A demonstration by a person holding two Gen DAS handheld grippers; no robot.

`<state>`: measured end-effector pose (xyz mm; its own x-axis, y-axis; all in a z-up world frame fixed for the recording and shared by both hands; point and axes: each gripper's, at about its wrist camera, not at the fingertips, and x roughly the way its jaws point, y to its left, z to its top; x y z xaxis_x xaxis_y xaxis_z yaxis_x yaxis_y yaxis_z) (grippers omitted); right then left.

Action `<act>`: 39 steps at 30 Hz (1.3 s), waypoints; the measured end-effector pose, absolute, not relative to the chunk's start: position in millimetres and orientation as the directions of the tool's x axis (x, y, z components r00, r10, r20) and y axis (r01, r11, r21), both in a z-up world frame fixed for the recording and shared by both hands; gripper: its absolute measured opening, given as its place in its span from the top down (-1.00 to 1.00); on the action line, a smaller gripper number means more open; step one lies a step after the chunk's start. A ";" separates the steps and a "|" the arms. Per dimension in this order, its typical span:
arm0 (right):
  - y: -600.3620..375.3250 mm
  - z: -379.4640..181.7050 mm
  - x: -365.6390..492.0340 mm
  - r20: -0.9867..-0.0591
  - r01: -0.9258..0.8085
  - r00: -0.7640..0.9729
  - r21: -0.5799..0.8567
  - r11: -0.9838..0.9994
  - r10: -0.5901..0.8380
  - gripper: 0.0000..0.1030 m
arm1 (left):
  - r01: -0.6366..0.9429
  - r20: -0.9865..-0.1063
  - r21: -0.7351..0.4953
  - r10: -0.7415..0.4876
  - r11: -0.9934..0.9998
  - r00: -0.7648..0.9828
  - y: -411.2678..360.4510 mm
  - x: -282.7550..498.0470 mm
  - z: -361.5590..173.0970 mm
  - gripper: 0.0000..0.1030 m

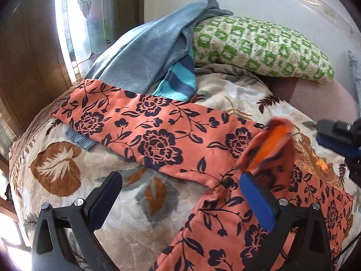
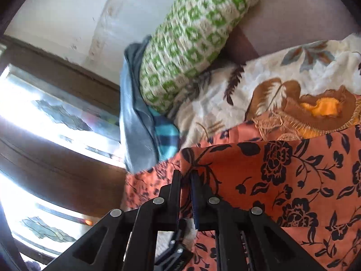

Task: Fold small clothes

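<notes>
Plush leaf-print blanket [image 1: 126, 205]; soft orange floral pants [image 1: 171, 135] spread, partly folded.

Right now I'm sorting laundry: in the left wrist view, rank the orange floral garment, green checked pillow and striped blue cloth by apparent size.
1. orange floral garment, nearest the camera
2. green checked pillow
3. striped blue cloth, partly covered

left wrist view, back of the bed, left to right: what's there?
Grey-blue towel → blue striped garment → green-and-cream patterned pillow. The towel drapes over the pillow's left end.
</notes>
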<state>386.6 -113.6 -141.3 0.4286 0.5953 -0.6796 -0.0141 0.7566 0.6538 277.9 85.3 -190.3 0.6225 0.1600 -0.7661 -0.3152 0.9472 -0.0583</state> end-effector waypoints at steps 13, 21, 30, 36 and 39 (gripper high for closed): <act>-230.4 -174.7 324.1 -0.825 0.054 0.411 0.445 0.894 0.386 0.79 | -0.367 -0.797 -0.055 0.181 0.928 0.577 104.8 294.7 -202.3 -1.00; -345.3 -244.2 280.5 -0.893 0.306 0.393 0.353 0.884 0.221 0.83 | -0.326 -0.825 0.079 0.245 0.942 0.510 80.5 316.0 -232.0 -1.00; -352.4 -216.6 245.6 -0.768 0.191 0.550 0.498 0.846 0.328 0.79 | -0.440 -0.830 0.001 0.246 0.898 0.501 131.7 310.9 -216.8 -1.00; -305.1 -211.9 243.5 -0.698 0.045 0.576 0.546 0.836 0.425 0.22 | -0.593 -0.820 -0.137 0.245 0.793 0.517 201.9 296.3 -204.5 -1.00; -287.2 -212.5 240.7 -0.709 0.012 0.560 0.524 0.852 0.428 -0.05 | -0.649 -0.809 -0.225 0.232 0.727 0.540 240.8 292.3 -205.5 -1.00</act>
<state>240.7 -287.2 -212.5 0.5597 0.4282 -0.7095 0.0124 0.8517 0.5238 292.3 240.8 -205.5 0.5399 0.2320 -0.8091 -0.6489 0.7269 -0.2246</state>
